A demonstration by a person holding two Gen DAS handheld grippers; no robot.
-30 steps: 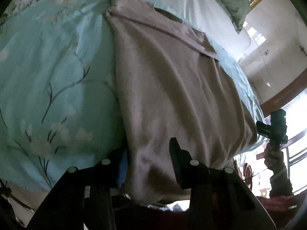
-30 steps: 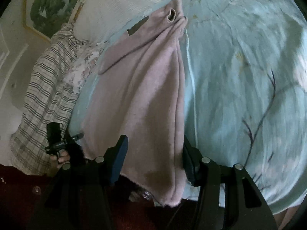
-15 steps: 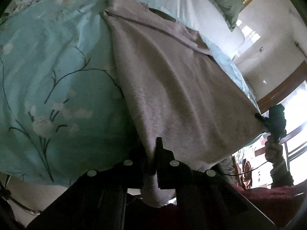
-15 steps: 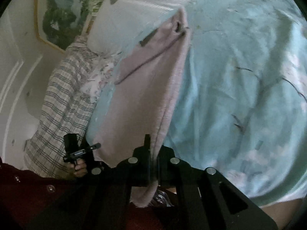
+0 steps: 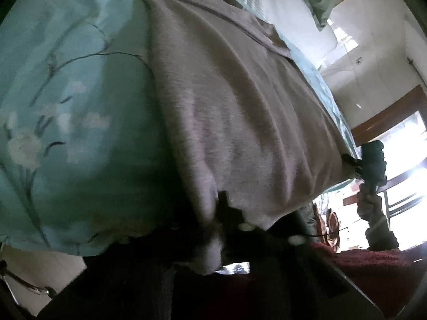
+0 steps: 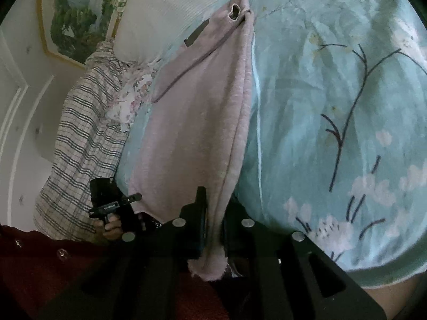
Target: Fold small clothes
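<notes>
A mauve knit garment [image 5: 234,101] lies lengthwise on a light blue floral bedspread [image 5: 74,85], its near hem hanging over the bed's edge. My left gripper [image 5: 216,205] is shut on one corner of that hem, cloth bunched between the jaws. In the right wrist view the same garment [image 6: 197,122] runs away from me, and my right gripper [image 6: 214,213] is shut on the other hem corner, with a flap drooping below the jaws. Each view shows the other gripper, held in a hand, at the far hem corner: the right one [image 5: 371,160] and the left one [image 6: 112,205].
White striped pillows [image 6: 170,13] lie at the head of the bed. A checked cloth [image 6: 80,146] and a small floral cloth [image 6: 133,98] sit beside the garment. A framed picture [image 6: 77,13] hangs on the wall. A dark red sleeve [image 5: 373,269] shows low in frame.
Both grippers were open a second ago with the hem between their fingers. They have closed on the hem corners, and the cloth between them is now pulled taut.
</notes>
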